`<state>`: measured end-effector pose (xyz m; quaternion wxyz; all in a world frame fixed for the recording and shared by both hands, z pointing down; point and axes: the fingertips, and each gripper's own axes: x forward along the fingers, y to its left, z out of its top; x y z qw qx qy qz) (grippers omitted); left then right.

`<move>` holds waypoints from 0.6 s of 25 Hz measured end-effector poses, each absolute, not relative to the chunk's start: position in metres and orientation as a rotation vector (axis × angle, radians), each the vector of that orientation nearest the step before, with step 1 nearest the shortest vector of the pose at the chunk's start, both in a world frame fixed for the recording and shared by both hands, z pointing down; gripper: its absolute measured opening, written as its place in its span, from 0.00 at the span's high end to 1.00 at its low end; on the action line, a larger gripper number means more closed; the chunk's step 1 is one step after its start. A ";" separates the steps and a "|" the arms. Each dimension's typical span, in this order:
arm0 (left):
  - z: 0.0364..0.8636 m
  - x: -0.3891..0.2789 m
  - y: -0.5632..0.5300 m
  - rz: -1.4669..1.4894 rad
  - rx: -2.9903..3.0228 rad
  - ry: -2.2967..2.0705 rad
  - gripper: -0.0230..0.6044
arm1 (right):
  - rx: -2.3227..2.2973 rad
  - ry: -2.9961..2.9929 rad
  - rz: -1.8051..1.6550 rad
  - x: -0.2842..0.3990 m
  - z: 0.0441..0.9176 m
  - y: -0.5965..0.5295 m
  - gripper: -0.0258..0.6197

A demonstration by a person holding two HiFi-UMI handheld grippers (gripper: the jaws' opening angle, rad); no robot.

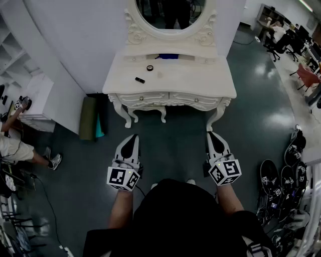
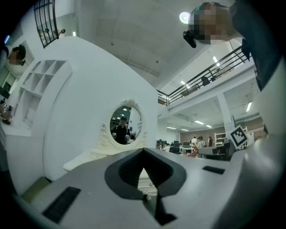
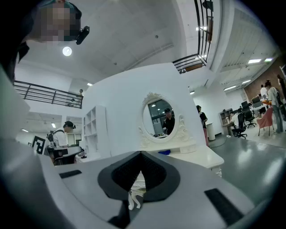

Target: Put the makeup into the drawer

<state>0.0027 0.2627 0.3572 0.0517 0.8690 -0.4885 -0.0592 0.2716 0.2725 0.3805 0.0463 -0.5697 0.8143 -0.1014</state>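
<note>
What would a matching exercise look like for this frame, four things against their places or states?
Things:
1. black tube
2. blue item
3. green roll
4. left claw

Places or states:
A. on the floor, beside the dressing table
B. on the raised shelf under the mirror
C. on the tabletop, near the round jar
D. shut and empty, short of the table

Pairs: 1-C, 2-B, 3-A, 4-D
</note>
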 end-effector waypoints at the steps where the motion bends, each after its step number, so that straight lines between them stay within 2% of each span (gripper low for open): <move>1: 0.358 0.003 0.263 -0.183 2.640 -1.487 0.94 | -1.737 2.488 -0.311 0.272 0.381 0.273 0.93; 15: 0.361 -0.010 0.265 -0.179 2.618 -1.498 0.94 | -1.716 2.513 -0.337 0.257 0.386 0.272 0.93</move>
